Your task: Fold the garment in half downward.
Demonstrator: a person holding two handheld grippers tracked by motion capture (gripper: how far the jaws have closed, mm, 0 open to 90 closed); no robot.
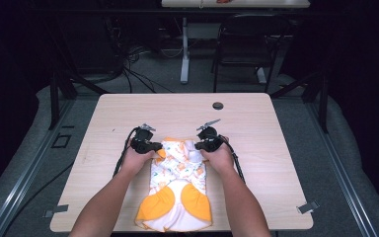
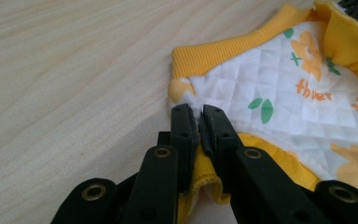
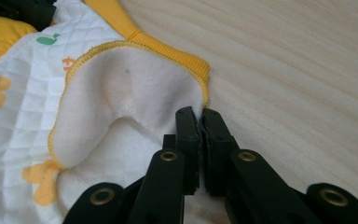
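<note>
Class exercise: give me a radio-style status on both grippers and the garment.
Left gripper shut on baby garment. Right gripper shut on its far hem. Garment flat on table. Nothing in the way.

White quilted garment (image 1: 176, 187) with orange flowers, green leaves, yellow ribbed trim; pale woodgrain table (image 1: 256, 128)

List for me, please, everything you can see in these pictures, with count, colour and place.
Garment: one, white quilted with orange and green print and yellow trim, on the near middle of the table.
Table: one, light wood, centre of the high view.
Grommet: one, dark, far right part of the tabletop.
Folding chair: one, black, on the floor beyond the table.
Second table: one, white leg and light top, farther back.
Cables: several, black, on the grey floor behind.
Left claw: one, black, shut on the garment's far left edge.
Right claw: one, black, shut on its far right edge.
Forearms: two, entering from the bottom.
</note>
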